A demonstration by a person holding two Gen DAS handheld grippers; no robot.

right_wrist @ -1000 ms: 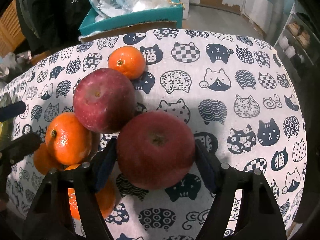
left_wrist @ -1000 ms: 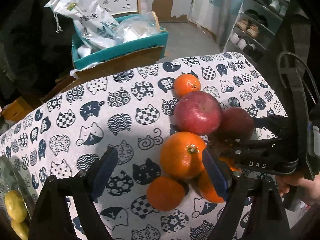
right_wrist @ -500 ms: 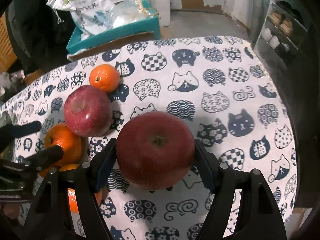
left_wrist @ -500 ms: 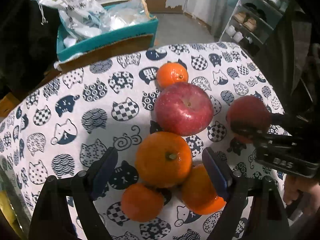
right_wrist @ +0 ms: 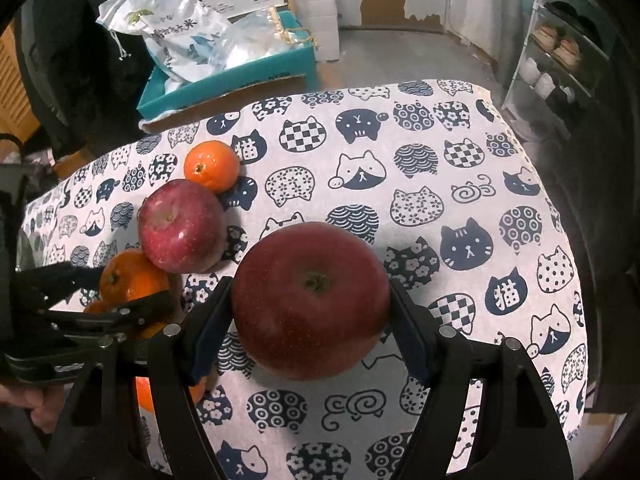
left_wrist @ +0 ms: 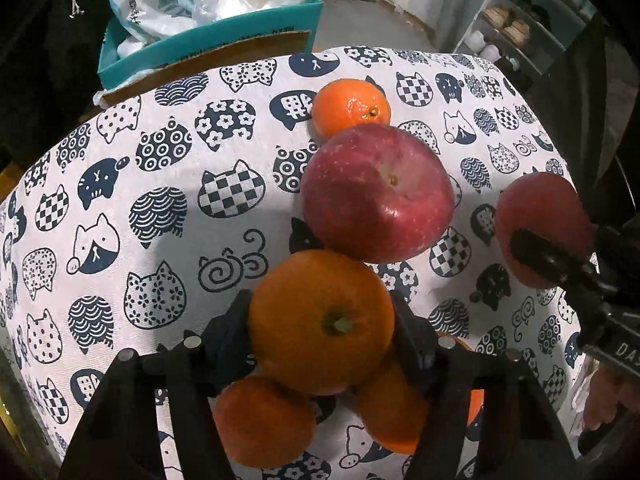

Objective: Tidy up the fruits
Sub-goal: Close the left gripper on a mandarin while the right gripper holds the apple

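My left gripper point(left_wrist: 320, 344) is shut on a large orange point(left_wrist: 322, 322), with two more oranges point(left_wrist: 264, 420) just below it on the cat-print cloth point(left_wrist: 160, 200). A big red apple point(left_wrist: 376, 194) lies beyond the orange, and a small orange point(left_wrist: 350, 112) behind that. My right gripper point(right_wrist: 310, 304) is shut on a dark red apple point(right_wrist: 310, 300) and holds it above the cloth; this apple also shows at the right of the left wrist view point(left_wrist: 540, 216). The other apple point(right_wrist: 182, 226) and the small orange point(right_wrist: 212, 165) lie to the left of the right gripper.
A teal box point(left_wrist: 208, 36) with white bags stands behind the table. A shoe rack point(right_wrist: 560, 52) stands at the right. The cloth falls away at the table's right edge point(right_wrist: 572, 280).
My left gripper has closed on the large orange. My right gripper has lifted the dark red apple and carried it to the right, away from the pile.
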